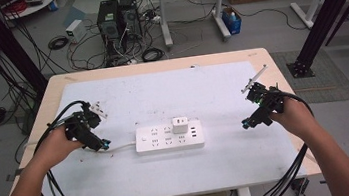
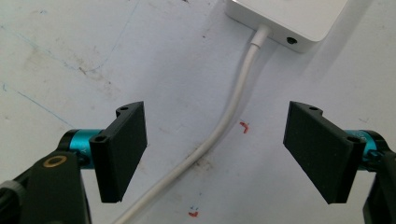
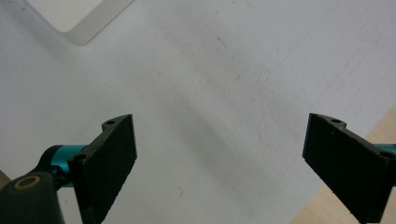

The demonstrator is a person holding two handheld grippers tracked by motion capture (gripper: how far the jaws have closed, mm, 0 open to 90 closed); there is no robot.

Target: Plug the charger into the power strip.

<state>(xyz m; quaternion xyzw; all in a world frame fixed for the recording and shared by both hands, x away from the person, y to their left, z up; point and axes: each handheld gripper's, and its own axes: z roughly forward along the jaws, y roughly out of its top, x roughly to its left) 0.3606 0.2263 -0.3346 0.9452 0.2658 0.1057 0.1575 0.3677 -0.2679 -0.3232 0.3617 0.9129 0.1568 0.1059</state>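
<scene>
A white power strip [image 1: 169, 137] lies in the middle of the white mat [image 1: 172, 174], with a small white plug adapter [image 1: 180, 124] seated in its top row. Its white cable [image 1: 120, 146] runs left toward my left gripper [image 1: 103, 145], which is open just left of the strip. In the left gripper view the cable [image 2: 224, 122] passes between the two spread jaws and meets the strip's end [image 2: 289, 21]. My right gripper [image 1: 247, 123] is open to the right of the strip, holding nothing. A corner of the strip [image 3: 77, 16] shows in the right gripper view.
The mat covers a light wooden table [image 1: 279, 65]. Behind the table the floor holds computer towers [image 1: 118, 19], coiled cables [image 1: 57, 43] and a blue box [image 1: 231, 21]. Black frame posts [image 1: 326, 14] stand at both sides. Small red marks [image 2: 243, 126] dot the mat.
</scene>
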